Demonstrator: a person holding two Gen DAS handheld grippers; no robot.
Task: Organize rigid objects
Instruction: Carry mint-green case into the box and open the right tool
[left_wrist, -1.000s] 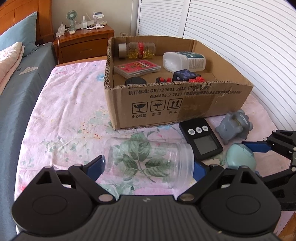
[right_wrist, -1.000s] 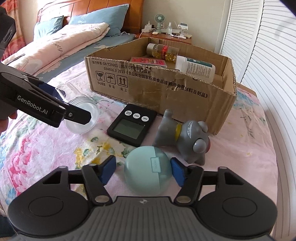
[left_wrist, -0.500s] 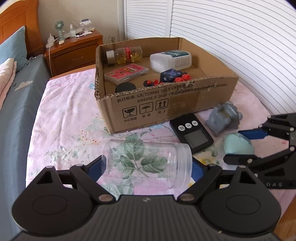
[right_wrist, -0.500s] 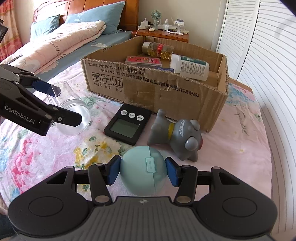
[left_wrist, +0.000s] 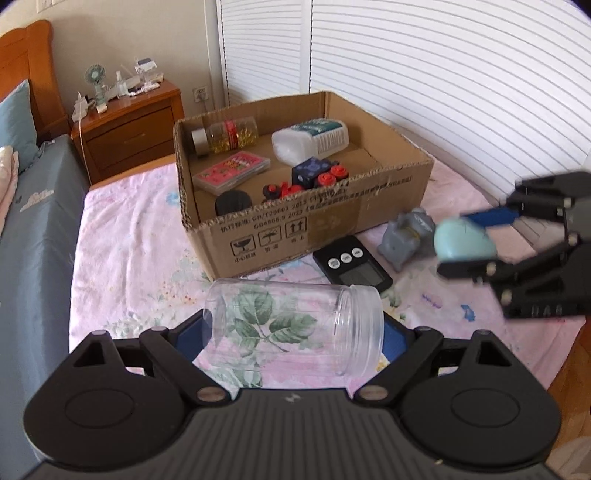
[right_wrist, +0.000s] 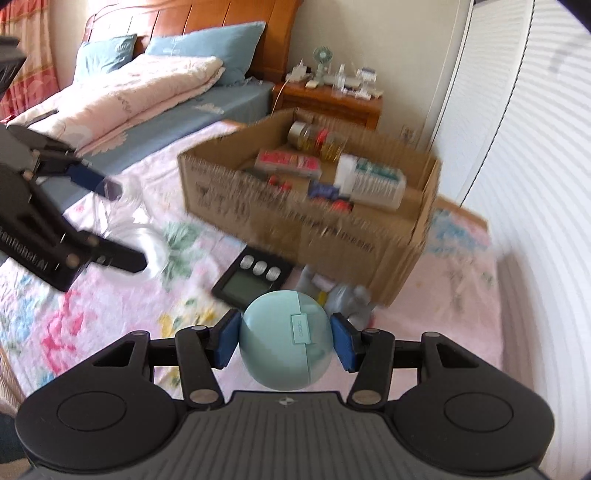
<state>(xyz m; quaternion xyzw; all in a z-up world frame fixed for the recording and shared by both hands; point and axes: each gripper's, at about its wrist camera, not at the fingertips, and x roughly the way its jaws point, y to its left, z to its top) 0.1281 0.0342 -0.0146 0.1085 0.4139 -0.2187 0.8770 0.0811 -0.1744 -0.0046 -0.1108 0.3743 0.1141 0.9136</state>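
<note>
both lifted off the flowered bedsheet (left_wrist: 122, 258) since a second ago, each with its load, and now higher over the bed, looking further down into the cardboard box (left_wrist: 391, 188).

in the left wrist view: left gripper (left_wrist: 293, 328) clamped endwise on a clear plastic jar (left_wrist: 293, 325), lying sideways, base against the blue pad at 9 o'clock, open mouth against the pad at 3 o'clock, leaf print of the sheet visible through it. at 12 o'clock, the box, open-topped, holding a jar of yellow capsules (left_wrist: 225, 136), a white bottle (left_wrist: 310, 141), a pink card box (left_wrist: 232, 172), a dark blue cube (left_wrist: 310, 173), red-and-black toy pieces (left_wrist: 325, 181) and a black round lid (left_wrist: 233, 203). just in front of the box, toward 2 o'clock, a black digital scale (left_wrist: 352, 266) flat on the sheet, and beside it a grey toy animal (left_wrist: 408, 238) on its side. at 3 o'clock, blurred, right gripper (left_wrist: 469, 242) in the air.

in the right wrist view: right gripper (right_wrist: 284, 338) clenched on a pale teal round case (right_wrist: 284, 339), pads pressed on both its sides, case clear of the sheet. at 12 o'clock, motion-blurred, the box; scale and toy between. at 9 o'clock, the other gripper with the jar. at 11 o'clock, pillows (right_wrist: 207, 48) and a folded pink quilt (right_wrist: 147, 92).
</note>
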